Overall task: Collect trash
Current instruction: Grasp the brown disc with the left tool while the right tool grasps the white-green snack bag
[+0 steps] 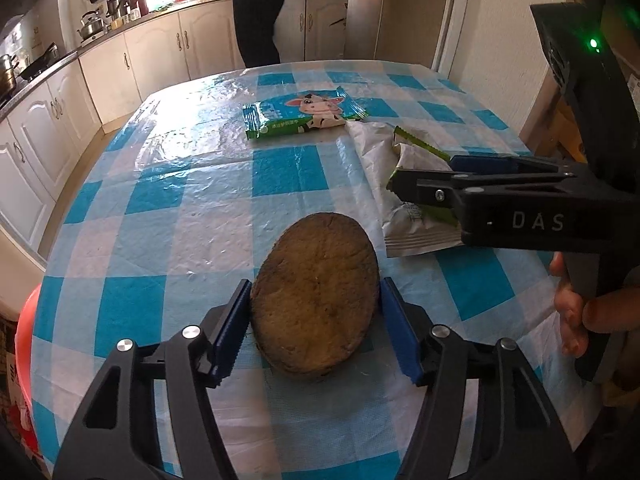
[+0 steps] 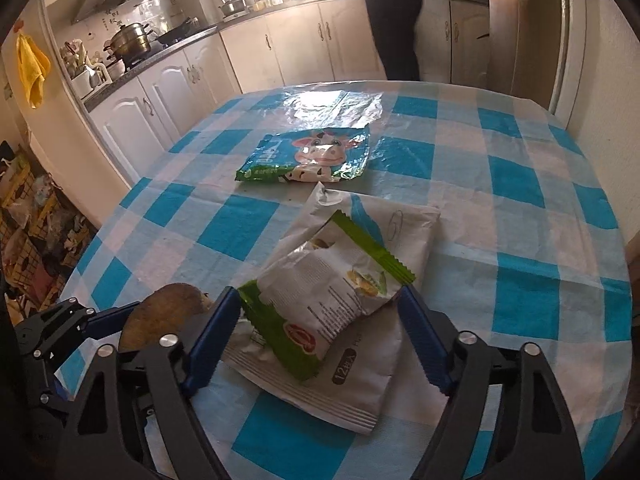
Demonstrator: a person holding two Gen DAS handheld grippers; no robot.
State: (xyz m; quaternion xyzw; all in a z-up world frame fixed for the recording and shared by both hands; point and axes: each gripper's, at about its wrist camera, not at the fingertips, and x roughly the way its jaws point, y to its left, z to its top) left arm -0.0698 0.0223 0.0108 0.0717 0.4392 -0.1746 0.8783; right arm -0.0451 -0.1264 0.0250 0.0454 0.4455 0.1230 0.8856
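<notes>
The left gripper [image 1: 316,328] flanked a brown oval slab [image 1: 316,300], apparently bread, fingers wide and possibly touching its edges. The right gripper [image 2: 320,336] straddled a green-and-white wrapper [image 2: 320,300], fingers wide, atop a white packet [image 2: 360,364]. A cow-printed wrapper [image 2: 312,156] lay beyond on the checked tablecloth [image 2: 520,240].

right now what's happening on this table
A person is clearing trash off a blue-checked table with a handheld gripper in each hand. The left gripper brackets a brown oval slab, its pads at both sides. The right gripper straddles a green-edged snack wrapper lying on a white packet, jaws wide. A cow-print wrapper lies untouched farther back.
</notes>
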